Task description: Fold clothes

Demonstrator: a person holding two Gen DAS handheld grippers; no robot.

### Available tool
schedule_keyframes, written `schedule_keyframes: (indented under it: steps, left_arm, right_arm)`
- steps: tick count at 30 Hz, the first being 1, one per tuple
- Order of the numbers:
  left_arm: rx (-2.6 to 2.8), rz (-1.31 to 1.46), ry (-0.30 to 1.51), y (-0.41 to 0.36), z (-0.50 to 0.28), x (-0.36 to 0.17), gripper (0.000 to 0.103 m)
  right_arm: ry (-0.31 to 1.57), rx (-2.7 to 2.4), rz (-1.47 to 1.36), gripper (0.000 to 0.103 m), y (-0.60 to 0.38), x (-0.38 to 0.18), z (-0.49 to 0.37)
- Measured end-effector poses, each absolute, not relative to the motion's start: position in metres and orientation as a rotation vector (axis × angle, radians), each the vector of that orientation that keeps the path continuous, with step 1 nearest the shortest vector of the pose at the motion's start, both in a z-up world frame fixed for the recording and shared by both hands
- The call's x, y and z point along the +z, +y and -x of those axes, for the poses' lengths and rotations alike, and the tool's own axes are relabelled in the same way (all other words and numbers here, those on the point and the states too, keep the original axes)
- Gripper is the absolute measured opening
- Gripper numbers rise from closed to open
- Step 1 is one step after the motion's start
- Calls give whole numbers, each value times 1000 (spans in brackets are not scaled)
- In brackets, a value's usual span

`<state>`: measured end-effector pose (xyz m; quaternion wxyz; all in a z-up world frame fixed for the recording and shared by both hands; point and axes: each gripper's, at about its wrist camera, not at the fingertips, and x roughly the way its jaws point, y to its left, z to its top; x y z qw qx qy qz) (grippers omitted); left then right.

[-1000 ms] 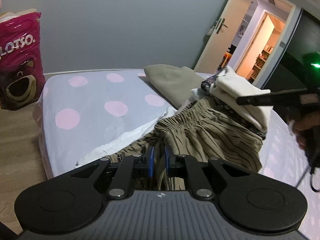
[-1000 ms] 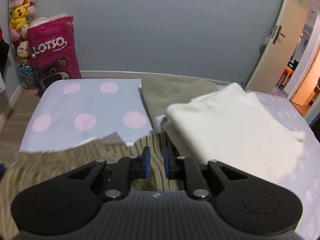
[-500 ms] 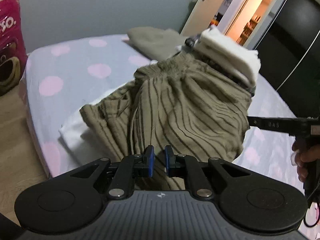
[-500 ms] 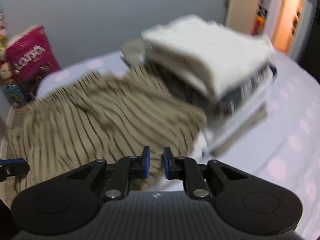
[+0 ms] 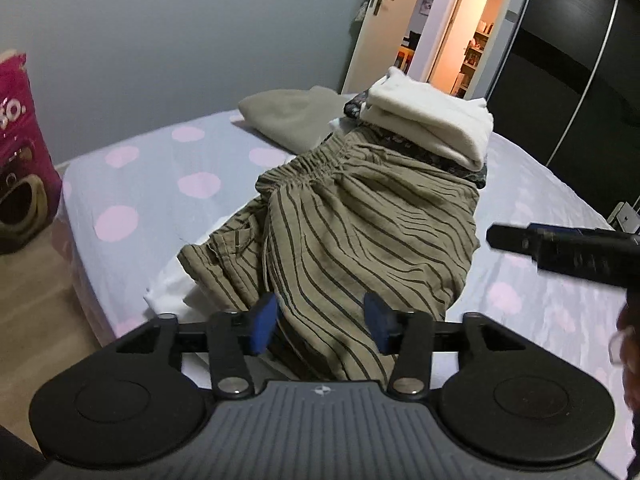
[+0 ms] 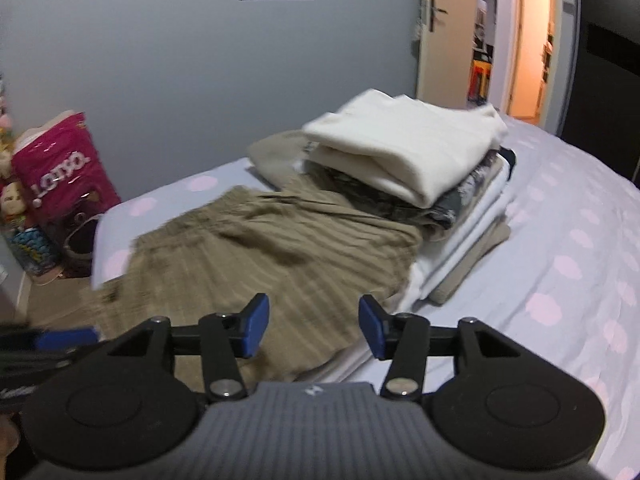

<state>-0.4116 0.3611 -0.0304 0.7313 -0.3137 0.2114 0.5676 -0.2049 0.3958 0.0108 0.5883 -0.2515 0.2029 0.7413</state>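
Both claws have just sprung apart: the left gripper (image 5: 320,320) stands with its blue pads wide, the striped olive trousers (image 5: 360,232) lying between them but no longer pinched, and the right gripper (image 6: 312,326) gapes the same way above the near hem, gripping nothing. A second ago each was clamped on that cloth, carrying it across; now the trousers lie let go, doubled over on the dotted bed sheet (image 5: 152,184), waistband up against the stack of folded clothes (image 6: 404,160) with the cream piece on top. Since the earlier frames the garment has swung from strung out toward the bed's edge to a heap beside the stack, and the right claw has swept well across to the far side of it. Trouble from here, as I judge it: the fold is lumpy, one leg bunched and spilling out on the left side, so another fold would lock in those creases; and any tug near the waistband could drag the stack, since the cloth seems to touch its lower layers.
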Motion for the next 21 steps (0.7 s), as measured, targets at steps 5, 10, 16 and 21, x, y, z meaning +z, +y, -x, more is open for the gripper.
schedule_keyframes:
  steps: [5,10,16,21]
  left_arm:
    - [1246,681,473,353,413,-26,62]
    - [1261,617,506,341,407,-26,68]
    - [1259,606,529,334,405,-26,70]
    - [1259,585,545,329,403,-27,72]
  right_arm:
    - [428,1724,576,62,354,15,223]
    - [452,1673,518,70,320,11,232]
    - [461,1624,438,77,292,5,239]
    - [479,1580,380,77,277,0,241]
